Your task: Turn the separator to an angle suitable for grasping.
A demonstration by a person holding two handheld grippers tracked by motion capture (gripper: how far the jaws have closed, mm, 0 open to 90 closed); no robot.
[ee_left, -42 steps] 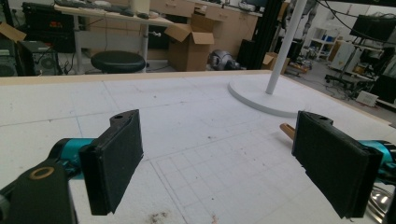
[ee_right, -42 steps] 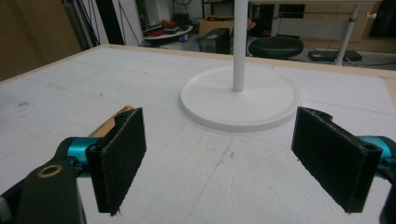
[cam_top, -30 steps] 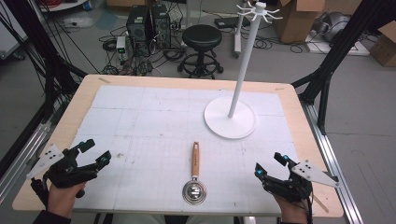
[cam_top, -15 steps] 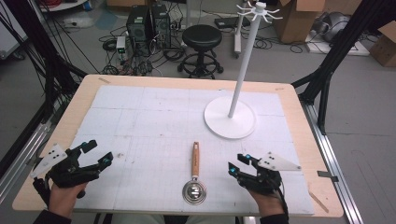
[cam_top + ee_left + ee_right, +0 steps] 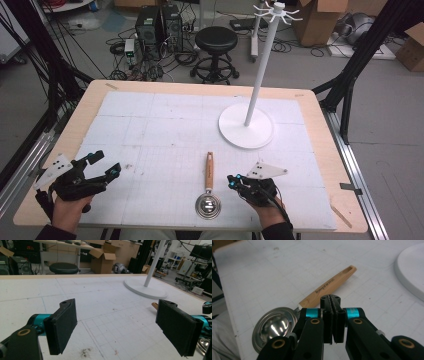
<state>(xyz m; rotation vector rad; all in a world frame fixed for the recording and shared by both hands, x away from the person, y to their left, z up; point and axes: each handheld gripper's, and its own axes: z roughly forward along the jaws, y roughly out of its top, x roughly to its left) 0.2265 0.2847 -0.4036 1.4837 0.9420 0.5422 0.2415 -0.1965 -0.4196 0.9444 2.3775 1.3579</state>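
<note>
One ladle [image 5: 208, 192] lies on the table [image 5: 320, 107], its handle pointing at the single white stand [image 5: 247, 126]. It looks rigid and bowl-heavy; the wooden handle seems the surest hold. Right gripper [image 5: 235, 181], jaws pressed together and empty, hovers just beside it; left gripper [image 5: 106, 163], jaws spread, sits well apart.

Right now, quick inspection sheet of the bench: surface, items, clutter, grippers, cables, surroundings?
Surface: table under a white gridded mat, some dark specks.
Job's things: scoop with wooden handle and metal bowl, lying flat near the front edge; white hook stand upright, right of centre.
Clutter: nothing seen.
Grippers: left gripper jaws wide apart, empty; right gripper jaws closed, empty, beside the scoop.
Cables: tangle on the floor beyond the table.
Surroundings: black stool, cardboard boxes.
</note>
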